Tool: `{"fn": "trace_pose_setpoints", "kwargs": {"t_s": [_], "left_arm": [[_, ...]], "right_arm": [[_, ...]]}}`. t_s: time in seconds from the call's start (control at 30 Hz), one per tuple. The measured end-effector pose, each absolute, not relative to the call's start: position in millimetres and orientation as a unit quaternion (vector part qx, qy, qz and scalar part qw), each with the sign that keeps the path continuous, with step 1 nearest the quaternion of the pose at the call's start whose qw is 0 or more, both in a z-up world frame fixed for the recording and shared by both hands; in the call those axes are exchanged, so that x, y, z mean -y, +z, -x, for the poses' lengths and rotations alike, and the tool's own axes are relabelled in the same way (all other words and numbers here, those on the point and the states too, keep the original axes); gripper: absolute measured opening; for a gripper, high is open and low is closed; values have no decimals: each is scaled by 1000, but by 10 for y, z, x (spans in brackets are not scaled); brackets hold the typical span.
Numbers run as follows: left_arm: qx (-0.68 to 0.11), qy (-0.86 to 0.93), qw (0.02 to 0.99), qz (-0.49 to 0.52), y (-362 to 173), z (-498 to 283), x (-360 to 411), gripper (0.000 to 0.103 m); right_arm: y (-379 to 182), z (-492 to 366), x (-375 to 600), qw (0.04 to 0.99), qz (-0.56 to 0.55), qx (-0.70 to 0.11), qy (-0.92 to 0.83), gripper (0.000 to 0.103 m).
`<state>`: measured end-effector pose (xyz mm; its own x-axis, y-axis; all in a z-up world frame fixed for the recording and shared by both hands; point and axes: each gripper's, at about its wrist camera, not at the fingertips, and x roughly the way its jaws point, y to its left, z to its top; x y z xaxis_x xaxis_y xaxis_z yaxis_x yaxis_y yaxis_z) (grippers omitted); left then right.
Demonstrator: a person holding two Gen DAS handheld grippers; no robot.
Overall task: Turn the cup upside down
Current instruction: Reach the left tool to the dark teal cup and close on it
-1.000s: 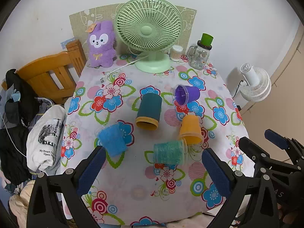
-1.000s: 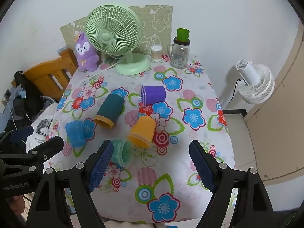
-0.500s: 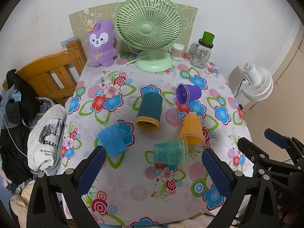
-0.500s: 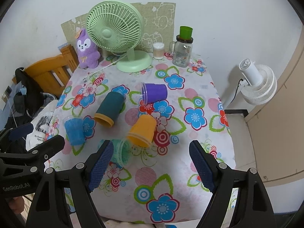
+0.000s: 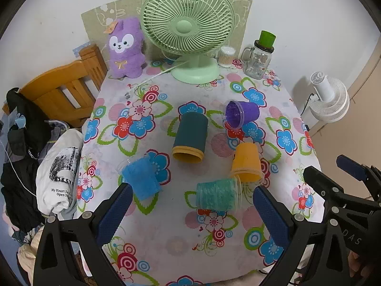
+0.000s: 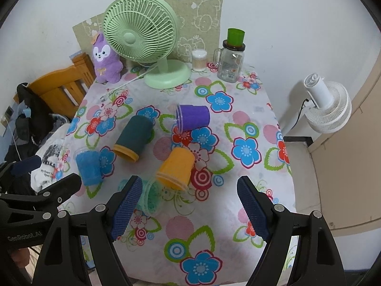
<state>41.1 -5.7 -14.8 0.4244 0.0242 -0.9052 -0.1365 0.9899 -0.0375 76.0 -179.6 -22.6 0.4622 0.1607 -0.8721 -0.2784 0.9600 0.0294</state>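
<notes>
Above the near edge of the floral table (image 5: 166,245), both grippers are held released w/ nothing grasped; five cups are seen lying on their sides, none flipped yet.

L gripper (image 5: 190,212) is spread wide over the teal mesh cup (image 5: 218,195), which is lying on its side w/ its rim touching the orange cup (image 5: 246,163); the blue cup (image 5: 140,178) is seen by the L finger, the dark-teal cup (image 5: 190,139) and purple cup (image 5: 241,115) further back. R gripper (image 6: 193,212) is likewise released, just short of the orange cup (image 6: 176,169). Probably the approach stage: the teal cup is best taken across its mid-body, lifted off its orange neighbour before any turn is made, then rotated and set rim-down on bare cloth. Thin plastic is judged easily crushed, so a light squeeze is advised.
</notes>
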Motion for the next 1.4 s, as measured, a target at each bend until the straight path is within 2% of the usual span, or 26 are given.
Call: {"fn": "trace_pose_setpoints", "kwargs": {"t_s": [0.47, 0.83, 1.4], "left_arm": [[-544, 51, 836, 49, -332, -944, -6, 102], [-559, 66, 826, 35, -677, -1427, -131, 102], [-609, 62, 790, 23, -1560, -1970, -263, 102]], "right_arm": [[-380, -1278, 1695, 843, 59, -519, 127, 84], [-768, -1813, 1552, 828, 55, -544, 123, 84], [-1460, -2253, 1451, 814, 43, -571, 99, 84]]}}
